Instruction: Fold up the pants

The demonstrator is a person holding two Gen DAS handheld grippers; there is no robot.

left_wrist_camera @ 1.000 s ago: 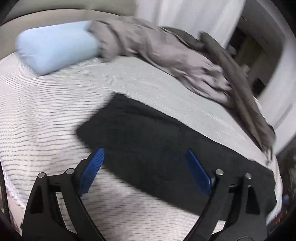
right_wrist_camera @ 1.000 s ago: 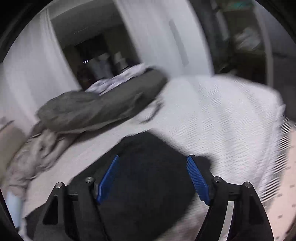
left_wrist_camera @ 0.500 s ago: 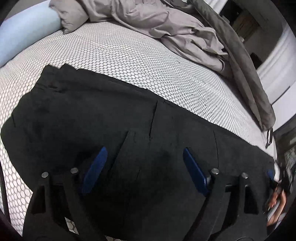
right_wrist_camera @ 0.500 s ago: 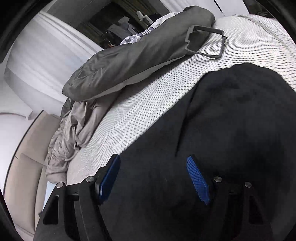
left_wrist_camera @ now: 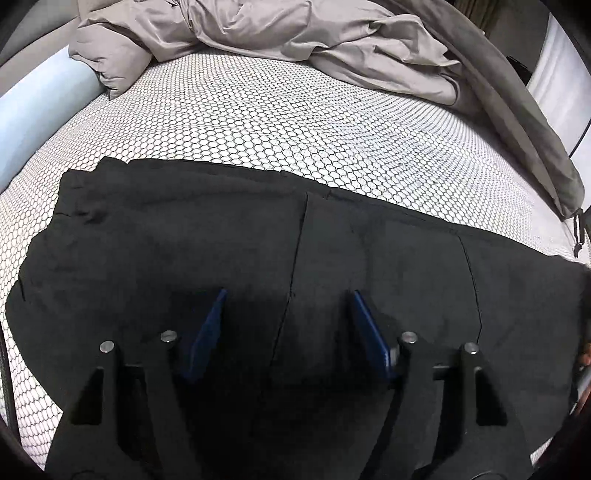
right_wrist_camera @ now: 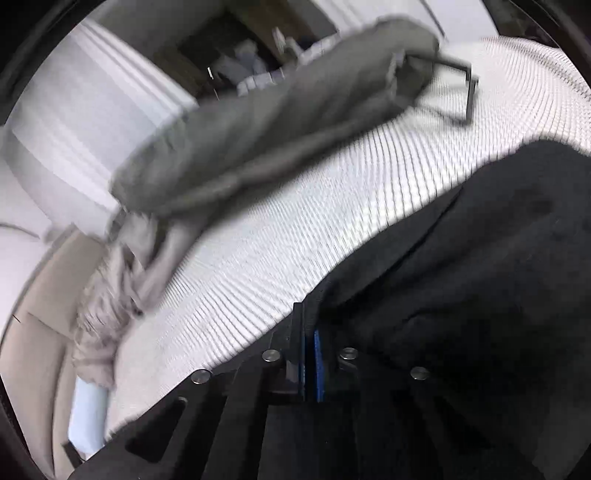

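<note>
Black pants lie spread flat across the near part of a bed w/ a white honeycomb-patterned mattress cover, the fabric running edge to edge along the bed's near side. The left gripper hangs just above the cloth w/ its blue-padded fingers set wide apart, nothing between them; a vertical seam of the pants runs through the gap. The right gripper has its blue pads pressed together at the pants' far edge, where the black cloth meets the white cover; the fabric bunches up right at the tips, so it appears pinched there, though the view is motion-blurred.

Toward the bed's far side, a crumpled beige-grey duvet is heaped along the far edge. A darker grey-green comforter trails down the right edge; in the right wrist view the same comforter lies in a long roll, w/ a dark strap loop resting on the cover beside it. A pale blue bolster pillow sits at the far left corner, partly tucked under the duvet. White curtain behind the bed.
</note>
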